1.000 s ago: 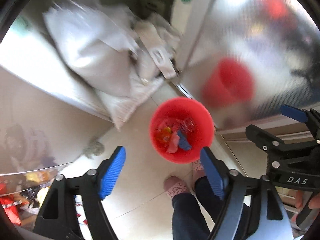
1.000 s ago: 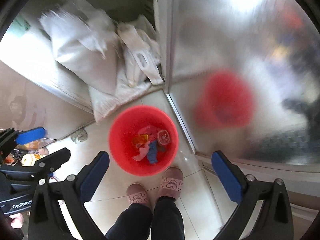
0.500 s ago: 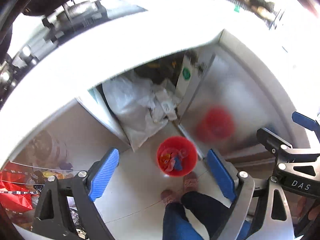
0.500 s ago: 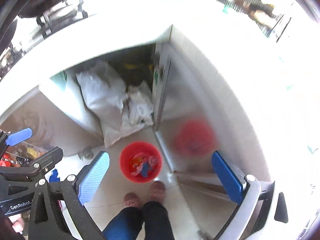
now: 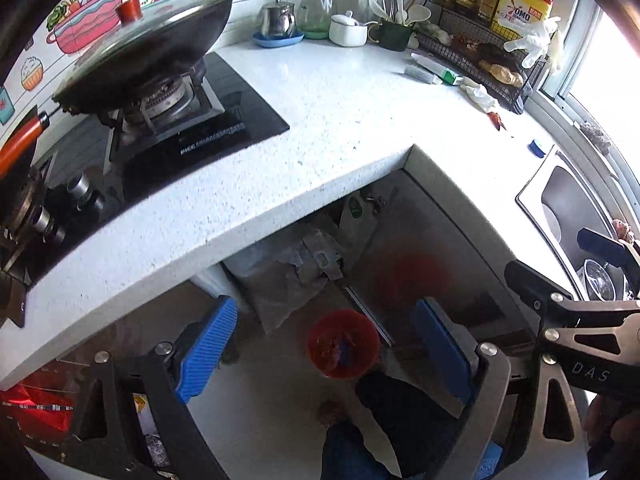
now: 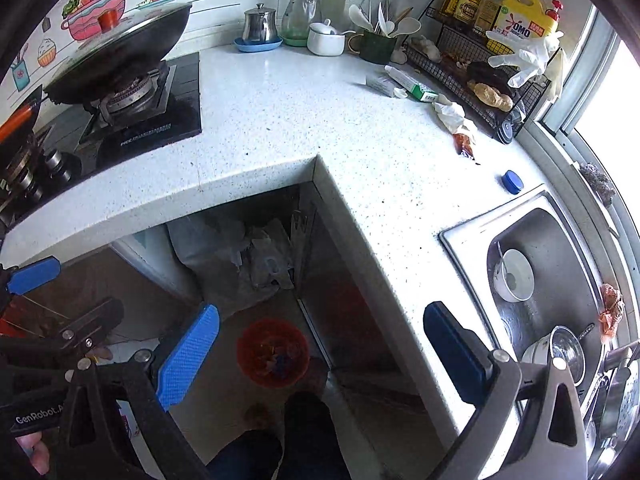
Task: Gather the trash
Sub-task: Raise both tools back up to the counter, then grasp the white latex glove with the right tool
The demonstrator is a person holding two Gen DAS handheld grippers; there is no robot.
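Left wrist step: left tool (image 5: 320, 350) gapes empty above red plastic bucket (image 5: 343, 343) on the floor, 1 bucket, trash inside; jaws just widened.
Right wrist step: right tool (image 6: 320, 354) gapes empty.
Next: reach 1 crumpled white wrapper (image 6: 450, 114), 1 blue bottle cap (image 6: 513, 181) on speckled white worktop (image 6: 320, 120).

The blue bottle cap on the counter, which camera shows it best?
The right wrist view: the blue bottle cap lies whole and sharp beside the sink. In the left wrist view it is smaller, washed out by glare.
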